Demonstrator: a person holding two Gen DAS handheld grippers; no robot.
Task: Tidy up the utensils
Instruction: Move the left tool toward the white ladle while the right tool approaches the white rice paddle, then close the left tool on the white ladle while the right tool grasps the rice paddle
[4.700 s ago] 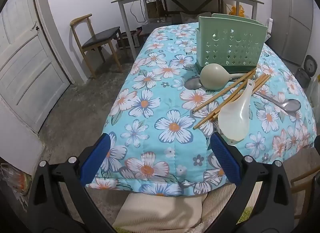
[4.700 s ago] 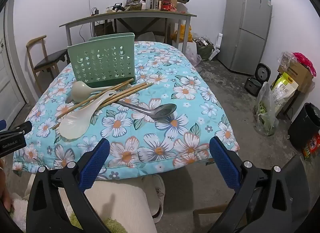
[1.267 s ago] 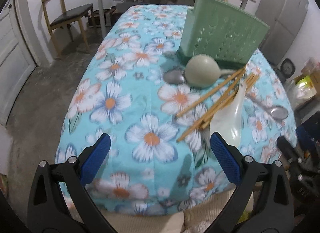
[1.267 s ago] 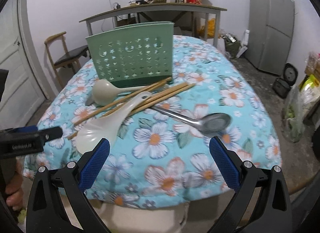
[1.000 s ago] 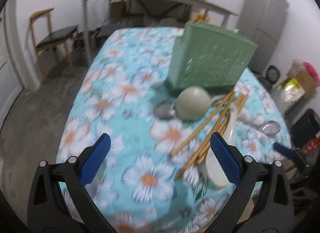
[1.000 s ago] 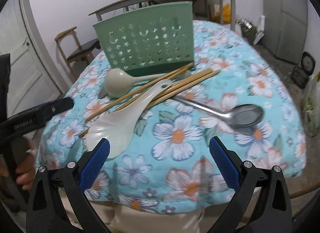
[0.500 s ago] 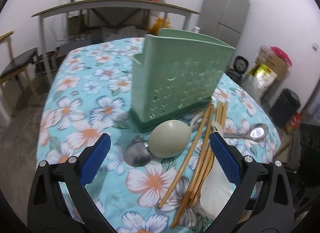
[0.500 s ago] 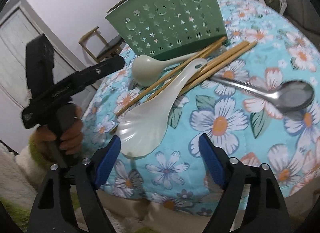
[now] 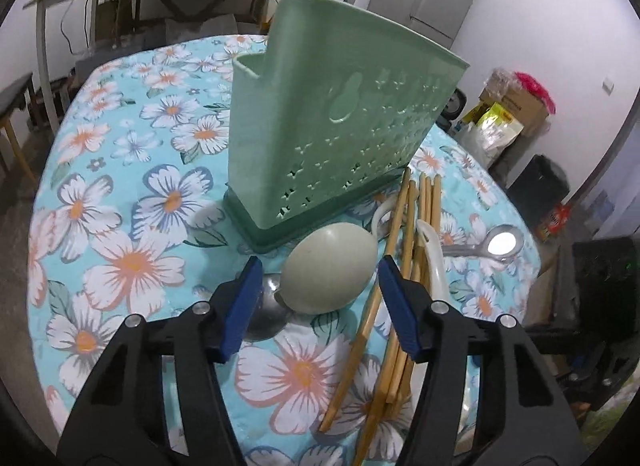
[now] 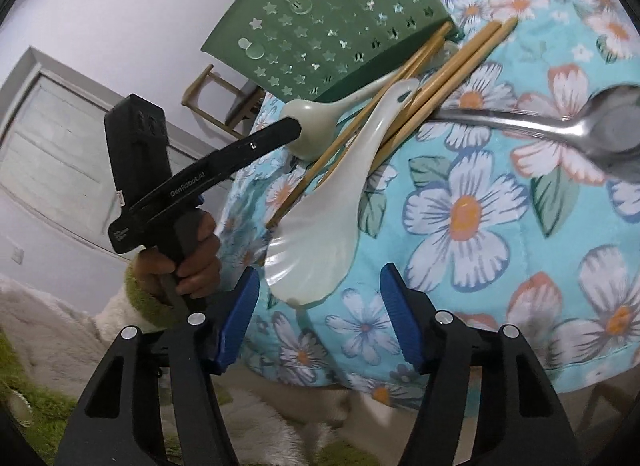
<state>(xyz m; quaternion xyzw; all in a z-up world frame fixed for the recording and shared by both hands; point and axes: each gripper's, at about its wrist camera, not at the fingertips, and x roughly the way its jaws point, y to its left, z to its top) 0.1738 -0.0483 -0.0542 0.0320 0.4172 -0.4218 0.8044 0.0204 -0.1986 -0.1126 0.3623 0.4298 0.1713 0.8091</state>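
Left gripper (image 9: 318, 298): your jaws are closing around the bowl of the pale green ladle (image 9: 329, 269); the bowl sits between the blue pads, and you cannot tell whether they touch it yet.
Right gripper (image 10: 319, 308): your jaws are closing too, with the wide end of the white rice paddle (image 10: 316, 244) just ahead of the pads and no contact visible.
Left hand (image 10: 188, 256): seen from your right wrist, it grips the black handle of the left gripper, whose finger tip lies against the ladle's bowl.
Green utensil holder (image 9: 336, 121): stands upright on the floral tablecloth (image 9: 132, 201), just behind the ladle.
Wooden chopsticks (image 9: 404, 258): a loose bundle lying right of the ladle, some crossing over its handle, their far ends near the holder's base.
White rice paddle: rests on top of the chopsticks, handle towards the holder.
Small metal spoon (image 9: 266, 308): lies partly under the ladle's bowl, by your left pad.
Steel ladle (image 10: 592, 125): lies on the cloth right of the chopsticks, its handle running under them.
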